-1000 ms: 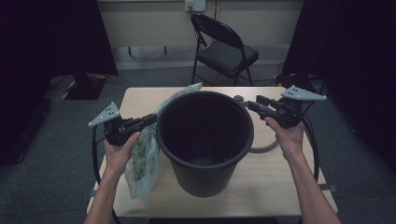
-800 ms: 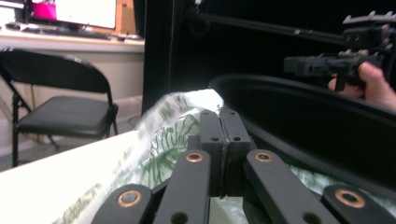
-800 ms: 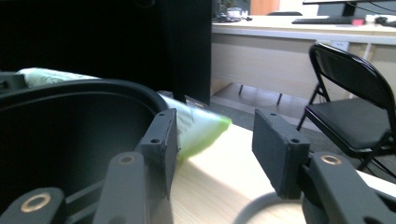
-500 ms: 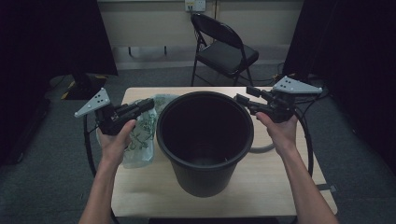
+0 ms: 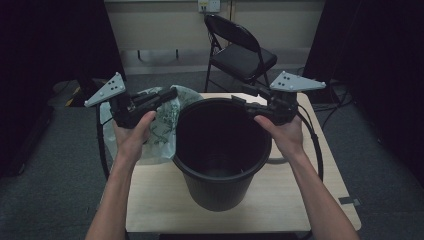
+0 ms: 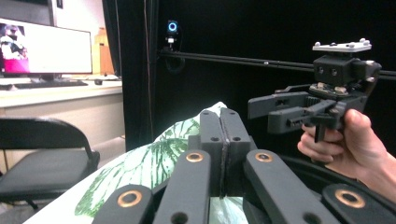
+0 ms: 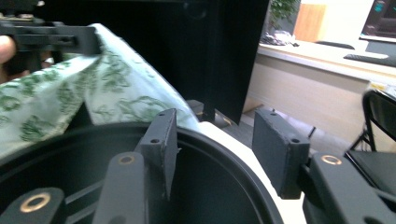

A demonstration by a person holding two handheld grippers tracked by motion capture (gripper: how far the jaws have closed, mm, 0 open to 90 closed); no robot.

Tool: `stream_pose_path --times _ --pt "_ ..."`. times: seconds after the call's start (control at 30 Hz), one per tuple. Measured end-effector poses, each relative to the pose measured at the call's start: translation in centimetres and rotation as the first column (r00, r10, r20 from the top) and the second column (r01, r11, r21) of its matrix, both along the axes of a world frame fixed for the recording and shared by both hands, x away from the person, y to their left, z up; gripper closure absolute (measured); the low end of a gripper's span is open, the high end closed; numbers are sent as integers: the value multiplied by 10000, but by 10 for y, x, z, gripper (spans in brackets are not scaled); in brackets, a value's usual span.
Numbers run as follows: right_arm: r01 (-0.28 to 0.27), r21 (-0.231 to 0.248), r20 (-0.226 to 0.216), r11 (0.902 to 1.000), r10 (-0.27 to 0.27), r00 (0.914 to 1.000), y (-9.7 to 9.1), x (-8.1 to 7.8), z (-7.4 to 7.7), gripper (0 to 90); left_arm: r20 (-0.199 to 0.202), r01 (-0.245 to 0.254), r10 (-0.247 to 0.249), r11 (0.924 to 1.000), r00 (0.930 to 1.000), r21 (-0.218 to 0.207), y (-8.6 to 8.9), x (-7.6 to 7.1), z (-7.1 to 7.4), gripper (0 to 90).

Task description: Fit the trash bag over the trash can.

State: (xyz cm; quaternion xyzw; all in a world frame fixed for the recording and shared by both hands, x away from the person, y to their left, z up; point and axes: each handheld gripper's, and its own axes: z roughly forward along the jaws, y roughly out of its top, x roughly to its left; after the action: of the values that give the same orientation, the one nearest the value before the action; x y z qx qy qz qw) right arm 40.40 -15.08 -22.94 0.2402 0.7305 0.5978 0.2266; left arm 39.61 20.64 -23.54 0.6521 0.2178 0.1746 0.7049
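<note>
A large black bucket stands upright in the middle of the table. A white plastic bag with green leaf print hangs at its left side, lifted at the top. My left gripper is shut on the bag's upper edge; in its own view the jaws sit pressed together with the bag draped beyond them. My right gripper hovers open over the bucket's far right rim. Its pads stand apart with nothing between them, above the bucket's rim, and the bag shows across the opening.
The light wooden table is small, with its edges close to the bucket on all sides. A black folding chair stands behind it. Cables loop down from both grippers. Dark curtains hang on both sides.
Both hands have risen. The left gripper has pulled the bag up off the table beside the bucket. The right gripper has moved up and toward the far rim.
</note>
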Motion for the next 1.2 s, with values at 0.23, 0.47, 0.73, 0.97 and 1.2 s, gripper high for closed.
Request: stream_pose_path --times 0.23,0.47,0.73,0.97,1.2 --pt "-796 10 269 9968 795 9965 29 -6 12 526 215 420 -420 9991 9989 0 -24 4 16 900" --pt "-1450 91 224 9894 1448 9892 55 -8 16 455 153 414 -419 9987 9990 287 -39 9 16 900" --pt "-2142 590 81 9750 2141 9768 66 -9 21 419 83 283 -285 9991 9996 309 -44 14 16 900" --pt "-2340 105 -227 9722 2342 9719 76 -5 21 479 199 779 -777 9969 9968 -65 -47 10 24 900" --pt "-2390 -442 -9 9700 2392 9710 75 -1 23 876 293 948 -947 9955 9951 -27 -52 7 24 900"
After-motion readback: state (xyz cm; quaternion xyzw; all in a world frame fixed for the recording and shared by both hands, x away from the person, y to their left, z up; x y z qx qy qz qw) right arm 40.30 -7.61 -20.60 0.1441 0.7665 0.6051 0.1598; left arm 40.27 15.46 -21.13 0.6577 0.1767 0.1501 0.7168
